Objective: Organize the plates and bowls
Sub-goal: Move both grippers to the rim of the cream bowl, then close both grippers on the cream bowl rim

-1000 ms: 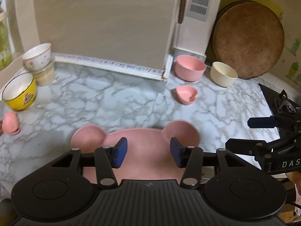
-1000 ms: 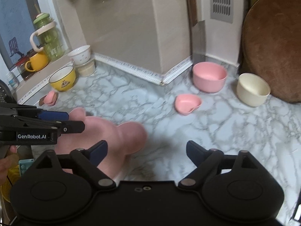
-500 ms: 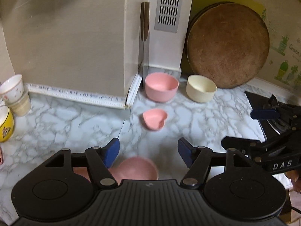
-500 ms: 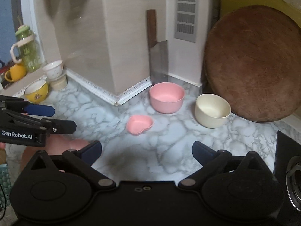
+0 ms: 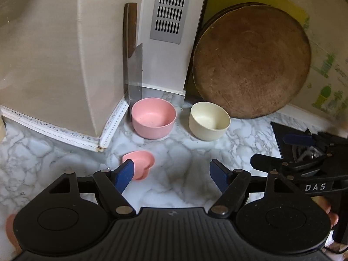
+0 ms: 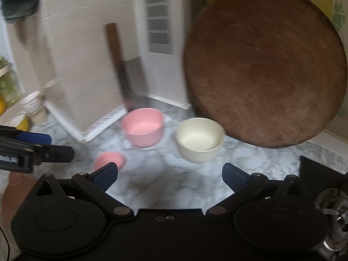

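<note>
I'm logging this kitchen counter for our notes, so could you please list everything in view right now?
Pink bowl: 1, pink, counter beside wall corner.
Cream bowl: 1, cream, right of the pink bowl, before the board.
Heart-shaped dish: 1, pink, nearer the camera, partly behind the left finger.
Round board: 1, brown, leaning on the wall.
Cleaver: 1, wooden handle, standing against the wall.
Vent grille: 1, grey, on the wall.
Stove: 1, black, right edge.
Counter: 1, marbled white-grey.
Left gripper: opening, nothing between its jaws.
Right gripper: open, empty.
</note>
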